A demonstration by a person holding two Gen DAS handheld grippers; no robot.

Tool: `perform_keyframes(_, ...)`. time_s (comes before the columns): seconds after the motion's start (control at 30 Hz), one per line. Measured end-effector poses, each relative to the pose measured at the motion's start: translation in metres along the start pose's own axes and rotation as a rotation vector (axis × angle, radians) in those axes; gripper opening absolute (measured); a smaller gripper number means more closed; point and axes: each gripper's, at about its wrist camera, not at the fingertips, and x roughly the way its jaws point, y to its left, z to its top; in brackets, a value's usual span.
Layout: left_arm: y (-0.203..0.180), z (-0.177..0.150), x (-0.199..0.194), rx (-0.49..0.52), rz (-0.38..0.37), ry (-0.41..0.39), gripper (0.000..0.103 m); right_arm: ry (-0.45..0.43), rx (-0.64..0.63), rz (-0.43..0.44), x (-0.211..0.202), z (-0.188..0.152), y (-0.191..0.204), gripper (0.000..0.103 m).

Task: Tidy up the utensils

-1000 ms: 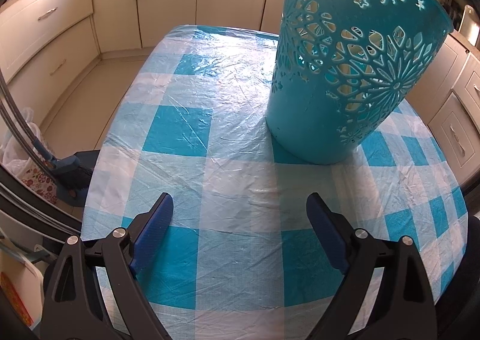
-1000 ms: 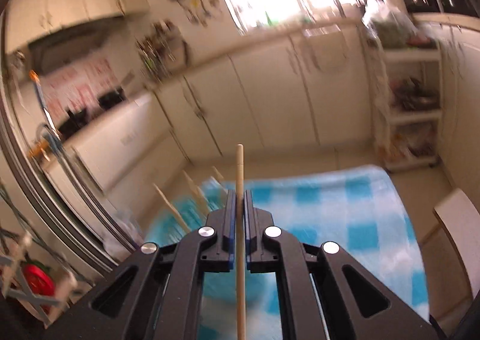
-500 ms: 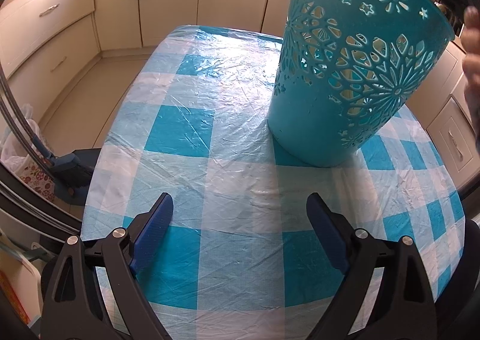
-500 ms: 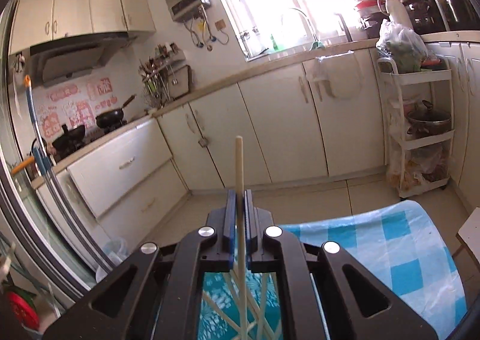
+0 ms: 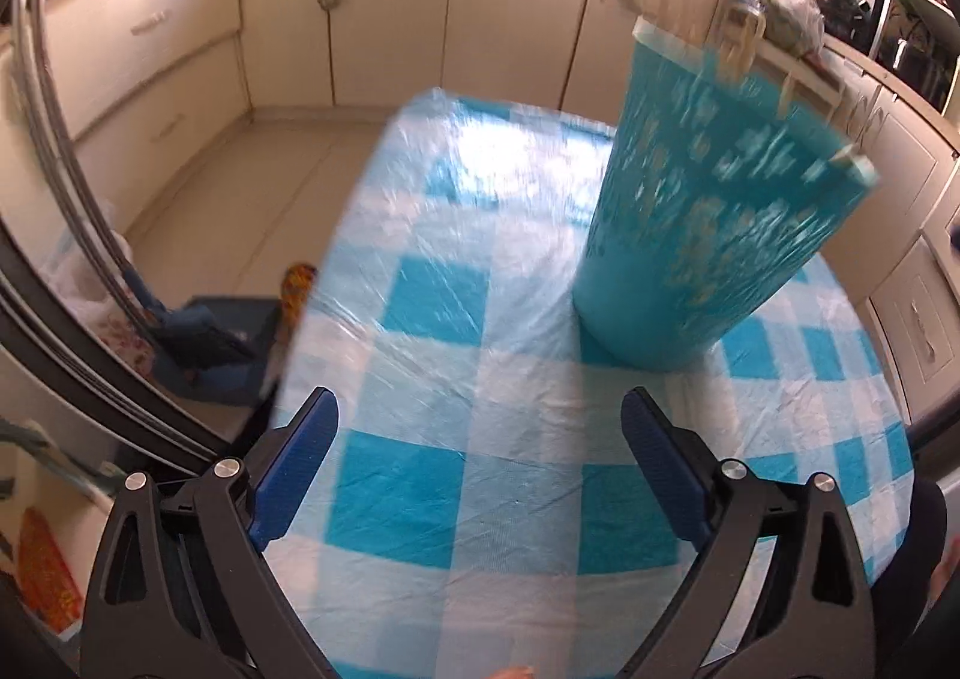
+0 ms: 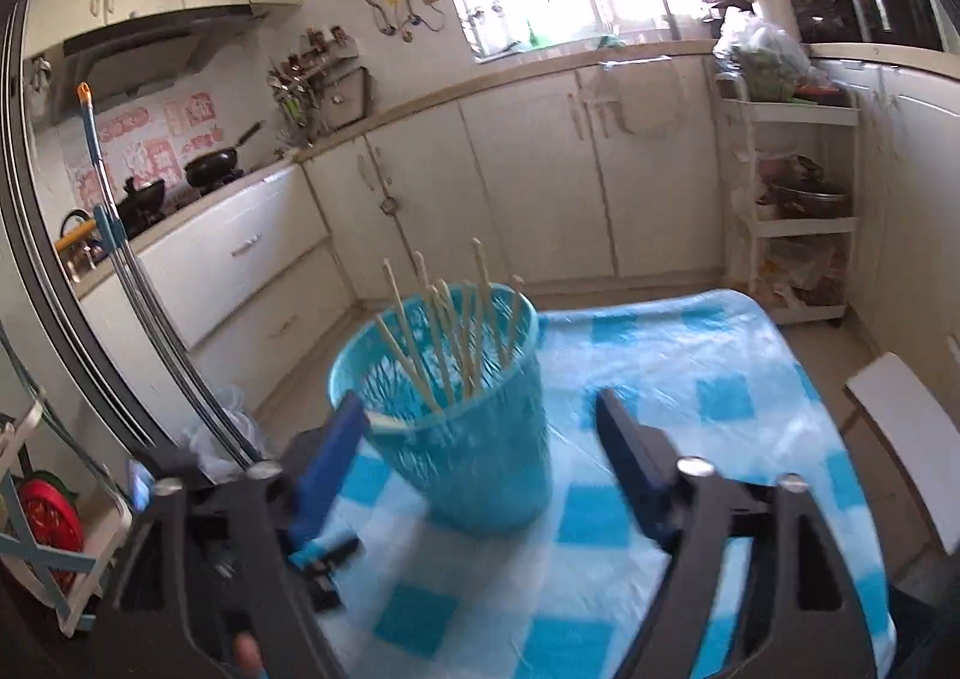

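Right wrist view: a teal plastic basket (image 6: 474,409) with cut-out sides stands upright on a counter (image 6: 690,379) covered by a blue-and-white checked plastic cloth. A bundle of wooden chopsticks (image 6: 456,331) leans inside the basket, their tips rising above its rim. The right hand-held gripper (image 6: 480,469) is just in front of the basket, its jaws opening wide, with nothing pressed between the blue pads; the basket shows in the gap between them. Cream kitchen cabinets (image 6: 540,169) line the walls behind, under a bright window.

Left wrist view, blurred: the left hand-held gripper (image 5: 480,463) hangs over the checked cloth with its jaws opening wide and only bare cloth between them. The same basket (image 5: 708,223) stands farther back and to the right, well apart from the pads, with pale stick ends showing at its rim.
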Motion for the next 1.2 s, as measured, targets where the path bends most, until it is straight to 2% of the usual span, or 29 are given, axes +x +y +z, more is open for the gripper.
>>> perform_keyframes(0.1,-0.008,0.008,-0.053,0.020,0.003,-0.093,0.096,0.019,0.012,-0.015,-0.025,-0.007,0.001,0.094)
perform_keyframes(0.33,-0.034,0.000,-0.147,0.084,0.038,-0.212,0.096,0.000,-0.003,-0.029,-0.082,-0.006,0.016,0.096)
perform_keyframes(0.57,-0.054,0.000,-0.219,0.171,0.015,-0.242,0.096,-0.085,-0.019,-0.004,-0.144,0.012,0.042,0.096)
perform_keyframes(0.67,-0.050,-0.001,-0.250,0.144,-0.001,-0.276,0.096,-0.128,-0.007,0.000,-0.170,0.014,0.057,0.096)
perform_keyframes(0.77,-0.043,-0.012,-0.272,0.090,-0.022,-0.297,0.096,-0.151,-0.002,0.017,-0.187,0.002,0.072,0.096)
perform_keyframes(0.9,-0.039,-0.029,-0.291,0.081,0.034,-0.340,0.096,-0.150,0.006,0.045,-0.199,-0.021,0.085,0.096)
perform_keyframes(1.2,-0.025,-0.047,-0.313,0.031,0.048,-0.354,0.096,-0.203,0.004,0.027,-0.220,-0.027,0.092,0.096)
